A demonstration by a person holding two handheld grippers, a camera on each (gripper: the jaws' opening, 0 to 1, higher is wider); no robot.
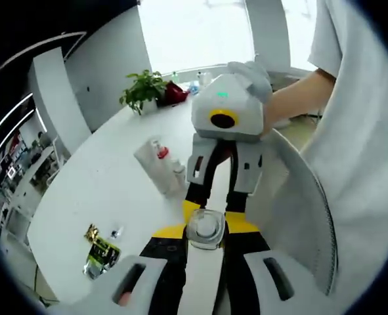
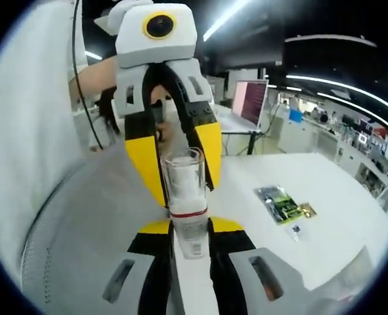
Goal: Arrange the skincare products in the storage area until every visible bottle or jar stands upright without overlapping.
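Both tools clamp one bottle (image 2: 186, 203), long axis running tool to tool; packets (image 2: 280, 203) right on desk (image 2: 338, 190)

On the table (image 1: 108, 190), a potted plant (image 1: 143, 90) stood at eleven o'clock, bottles (image 1: 161, 164) lay just below it, and a packet (image 1: 100, 252) lay at eight o'clock.

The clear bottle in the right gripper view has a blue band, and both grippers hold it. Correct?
No: the band is red, as the right gripper view shows. The left gripper and the right gripper do both hold the clear bottle.
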